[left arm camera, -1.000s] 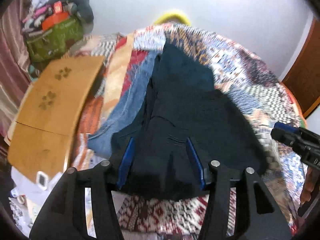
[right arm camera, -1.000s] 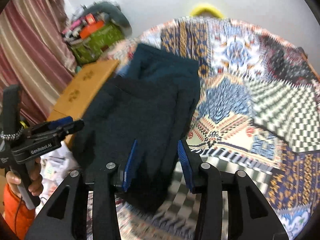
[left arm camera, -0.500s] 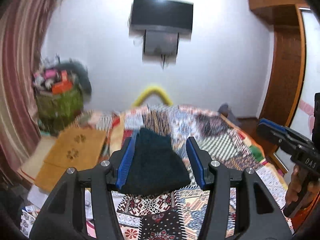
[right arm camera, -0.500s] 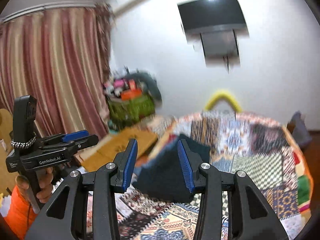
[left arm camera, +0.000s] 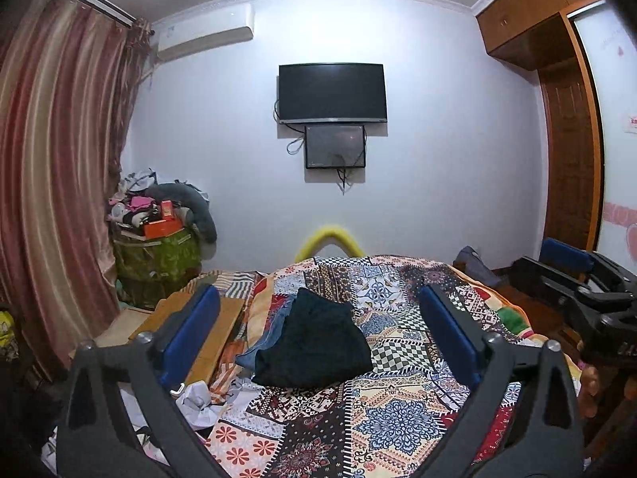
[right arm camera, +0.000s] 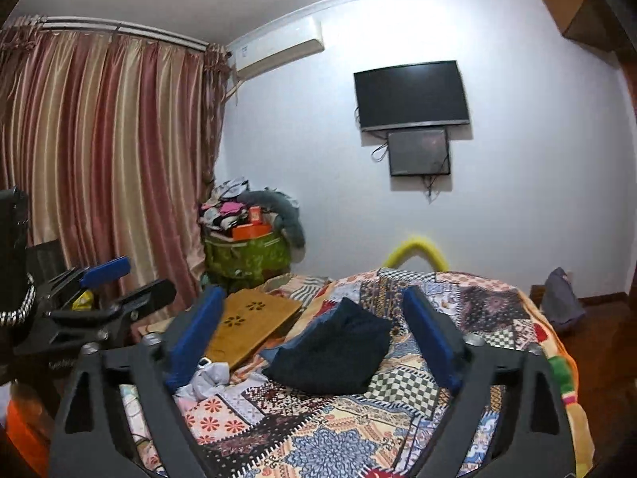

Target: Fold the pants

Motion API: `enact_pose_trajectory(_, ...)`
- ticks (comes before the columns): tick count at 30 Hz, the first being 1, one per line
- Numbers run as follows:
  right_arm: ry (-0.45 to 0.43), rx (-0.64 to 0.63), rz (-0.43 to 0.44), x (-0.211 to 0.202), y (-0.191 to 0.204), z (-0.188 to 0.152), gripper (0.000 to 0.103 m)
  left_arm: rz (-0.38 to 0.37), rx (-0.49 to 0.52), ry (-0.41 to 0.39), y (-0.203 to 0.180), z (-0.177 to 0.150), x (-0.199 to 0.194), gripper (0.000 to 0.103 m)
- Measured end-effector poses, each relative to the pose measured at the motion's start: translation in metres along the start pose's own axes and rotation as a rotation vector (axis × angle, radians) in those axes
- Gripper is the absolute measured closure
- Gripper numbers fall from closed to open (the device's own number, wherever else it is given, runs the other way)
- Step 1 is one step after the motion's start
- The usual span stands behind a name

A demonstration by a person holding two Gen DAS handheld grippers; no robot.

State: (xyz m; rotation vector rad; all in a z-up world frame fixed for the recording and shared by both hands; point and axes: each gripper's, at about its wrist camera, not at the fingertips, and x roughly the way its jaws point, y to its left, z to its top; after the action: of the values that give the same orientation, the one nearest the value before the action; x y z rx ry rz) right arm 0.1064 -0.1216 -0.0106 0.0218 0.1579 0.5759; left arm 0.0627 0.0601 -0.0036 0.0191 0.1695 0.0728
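Note:
Dark navy pants lie folded in a compact pile on the patchwork bedspread, resting partly on blue jeans. They also show in the right wrist view. My left gripper is wide open and empty, pulled back and raised well away from the pants. My right gripper is wide open and empty too, equally far back. The right gripper shows at the right edge of the left wrist view, and the left gripper at the left of the right wrist view.
A wooden lap desk lies at the bed's left edge beside crumpled white cloth. A green bag piled with clutter stands by the striped curtain. A TV hangs on the far wall. A wooden wardrobe is at the right.
Both grippers let go of the pants, opened wide and pulled back and up from the bed. The pants now lie folded on the bedspread.

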Motion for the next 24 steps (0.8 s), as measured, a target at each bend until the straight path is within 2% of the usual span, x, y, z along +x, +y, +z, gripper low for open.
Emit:
enact_pose_trajectory(4, -0.007, -0.006, -0.044, -0.006, -0.003, 0.000, 0.000, -0.004, -0.015, 0.007, 0.003, -0.003, -0.006, 0.000)
enact_pose_trajectory(24, 0.028, 0.002, -0.058, -0.019, -0.006, -0.016, 0.000, -0.013, -0.039, 0.003, 0.006, -0.007, -0.012, 0.000)
